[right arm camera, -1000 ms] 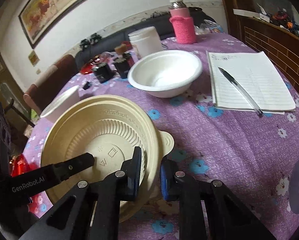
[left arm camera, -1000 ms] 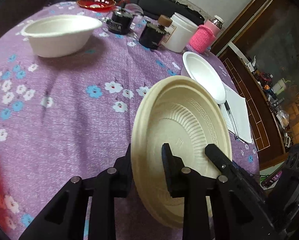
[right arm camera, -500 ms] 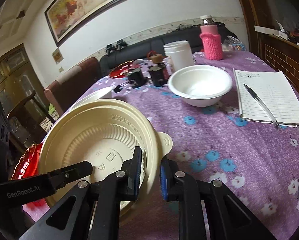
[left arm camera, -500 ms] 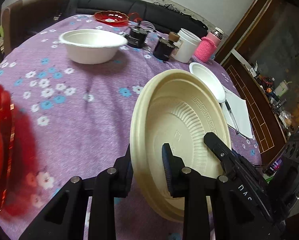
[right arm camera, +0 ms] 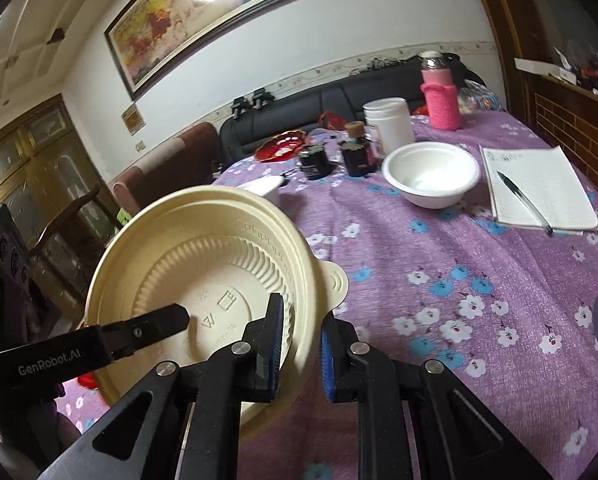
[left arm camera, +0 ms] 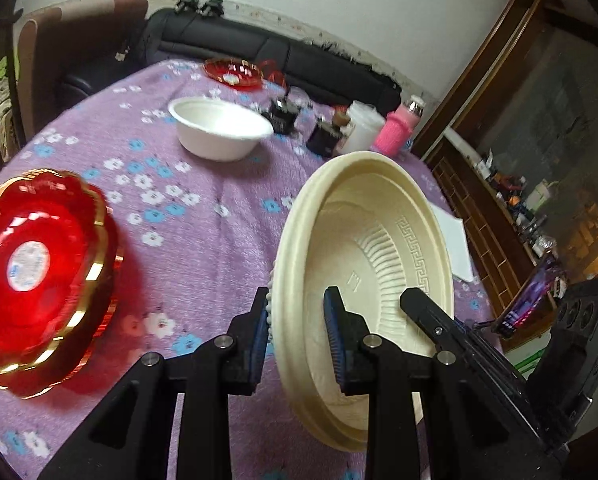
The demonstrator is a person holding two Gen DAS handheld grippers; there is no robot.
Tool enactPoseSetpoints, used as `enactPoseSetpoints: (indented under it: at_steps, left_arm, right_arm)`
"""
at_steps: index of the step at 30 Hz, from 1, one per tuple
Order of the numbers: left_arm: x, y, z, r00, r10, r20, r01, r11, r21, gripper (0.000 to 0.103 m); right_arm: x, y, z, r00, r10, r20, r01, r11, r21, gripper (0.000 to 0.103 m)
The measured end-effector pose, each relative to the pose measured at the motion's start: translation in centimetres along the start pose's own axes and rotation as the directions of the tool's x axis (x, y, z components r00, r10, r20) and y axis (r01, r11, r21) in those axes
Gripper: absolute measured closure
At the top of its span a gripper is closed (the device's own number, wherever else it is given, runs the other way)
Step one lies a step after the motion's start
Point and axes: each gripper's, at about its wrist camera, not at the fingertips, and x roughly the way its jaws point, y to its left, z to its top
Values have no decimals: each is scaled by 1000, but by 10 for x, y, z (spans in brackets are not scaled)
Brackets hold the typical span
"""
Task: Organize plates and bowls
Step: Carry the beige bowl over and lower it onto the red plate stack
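A cream plastic bowl is held above the purple flowered table between both grippers. My left gripper is shut on its rim at one side, and my right gripper is shut on the opposite rim of the same bowl, beside its small tab. A red plate with gold rim lies on the table at the left. A white bowl stands farther back. Another white bowl stands in the right wrist view. A second red plate lies at the far edge.
Two dark jars, a white canister and a pink-sleeved bottle stand at the back. A notepad with a pen lies at the right. A chair and a black sofa border the table.
Both grippers have lifted the cream bowl higher and drawn it back toward the near left. The red gold-rimmed plate has come fully into the left wrist view.
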Motion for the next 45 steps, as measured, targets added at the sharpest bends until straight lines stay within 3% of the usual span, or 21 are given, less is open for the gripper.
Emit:
enactPoseSetpoints:
  at_steps: [8, 15, 22, 31, 38, 45]
  left_arm:
    - [-58, 49, 4, 994, 35, 103, -30, 998, -58, 77]
    - [-103, 113, 13, 976, 137, 168, -110, 980, -164, 75]
    - [-117, 165, 29, 957, 238, 168, -198, 954, -227, 73]
    - [-81, 202, 25, 966, 258, 19, -245, 938, -245, 70]
    - [-72, 206, 24, 966, 259, 7, -251, 939, -236, 63]
    - [-77, 205, 28, 965, 257, 43, -240, 940, -241, 50]
  right_arm:
    - [-4, 74, 11, 998, 59, -8, -59, 991, -122, 85]
    - [32, 156, 19, 985, 151, -80, -165, 962, -215, 85]
    - [81, 215, 10, 971, 158, -178, -202, 943, -265, 85]
    - [116, 221, -8, 963, 101, -249, -171, 946, -276, 85]
    - [134, 221, -17, 966, 8, -258, -99, 936, -339, 85]
    - [142, 208, -15, 963, -6, -269, -79, 950, -303, 85]
